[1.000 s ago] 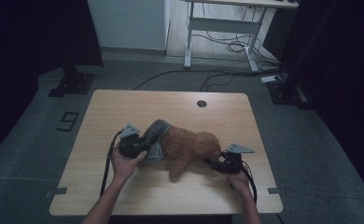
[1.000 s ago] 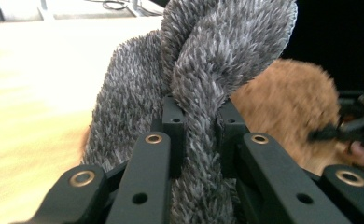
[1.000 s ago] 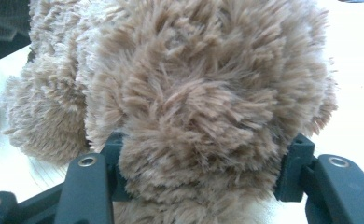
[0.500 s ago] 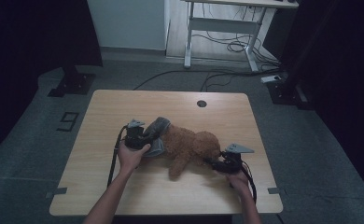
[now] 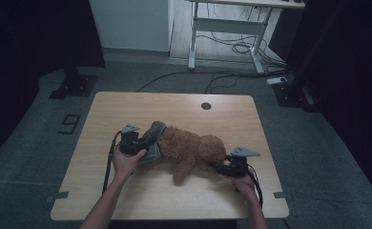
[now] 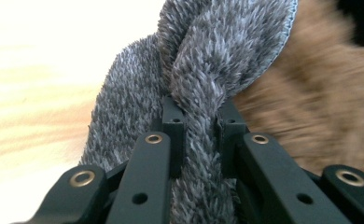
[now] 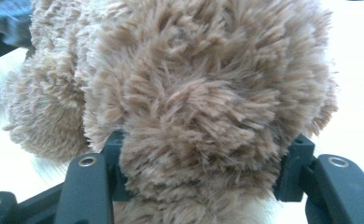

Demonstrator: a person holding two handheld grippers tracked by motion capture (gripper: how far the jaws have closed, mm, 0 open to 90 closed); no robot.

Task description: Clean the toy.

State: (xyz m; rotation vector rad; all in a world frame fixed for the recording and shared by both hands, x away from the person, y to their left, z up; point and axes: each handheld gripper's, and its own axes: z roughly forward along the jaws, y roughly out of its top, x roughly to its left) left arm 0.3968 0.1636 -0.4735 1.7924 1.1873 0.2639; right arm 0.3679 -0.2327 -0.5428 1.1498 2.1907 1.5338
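A brown plush bear (image 5: 193, 148) lies on its side on the wooden table (image 5: 174, 107). Its head points to the right, and a grey fuzzy garment (image 5: 153, 141) is around its left end. My left gripper (image 5: 145, 144) is shut on a fold of that grey fabric (image 6: 208, 70), which bunches between the jaws of the left gripper (image 6: 198, 122); the bear's brown fur (image 6: 320, 107) lies just beyond. My right gripper (image 5: 218, 166) is at the bear's head. In the right gripper view the jaws of the right gripper (image 7: 208, 145) press on both sides of the fluffy head (image 7: 208, 88).
A round cable hole (image 5: 206, 105) sits near the table's far edge. On the floor beyond stand a white desk frame (image 5: 222, 28) with loose cables and a black stand foot (image 5: 74, 86). A taped "9" (image 5: 69, 123) marks the floor at the left.
My left gripper has shifted slightly away from the person, still holding the grey fabric. The right gripper and the bear's head have stayed put.
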